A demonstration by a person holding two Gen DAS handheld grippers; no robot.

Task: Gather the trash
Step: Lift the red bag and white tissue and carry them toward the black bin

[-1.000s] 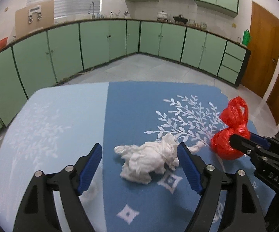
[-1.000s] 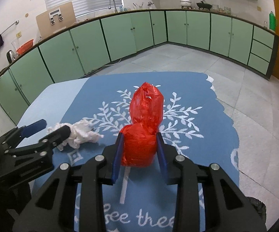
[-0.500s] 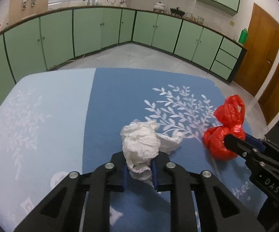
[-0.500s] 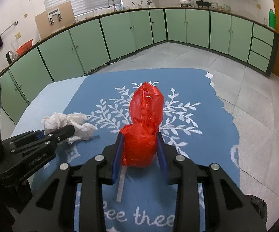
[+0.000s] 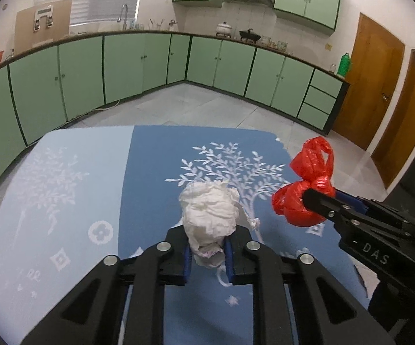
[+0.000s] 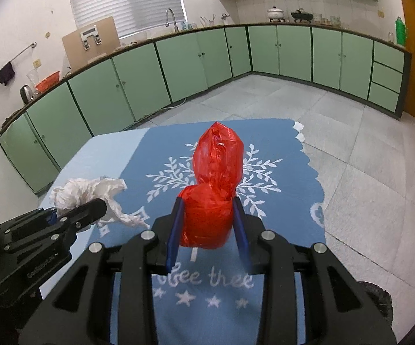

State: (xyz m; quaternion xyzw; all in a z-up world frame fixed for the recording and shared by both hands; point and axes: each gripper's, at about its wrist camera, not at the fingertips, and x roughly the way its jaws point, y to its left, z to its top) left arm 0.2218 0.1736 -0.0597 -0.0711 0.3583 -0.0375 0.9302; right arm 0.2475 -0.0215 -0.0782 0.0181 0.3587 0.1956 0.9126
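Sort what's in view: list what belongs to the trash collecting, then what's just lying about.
Part of the job:
- white crumpled paper, clamped in the left tongs
- red plastic bag, clamped in the right tongs

Just lying about:
- blue tablecloth
- white pot
- green bottle
- kettle

I'm seeing my right gripper (image 6: 207, 230) clamping the red plastic bag (image 6: 211, 189) btwn its blue pads (image 6: 175, 227), bag's knotted top sticking up past the tips. On the left, my left gripper (image 6: 63, 215) is pinching the crumpled white tissue (image 6: 84, 191), a twisted tail dangling twd the blue tablecloth (image 6: 288, 210) w/ white leaf print.
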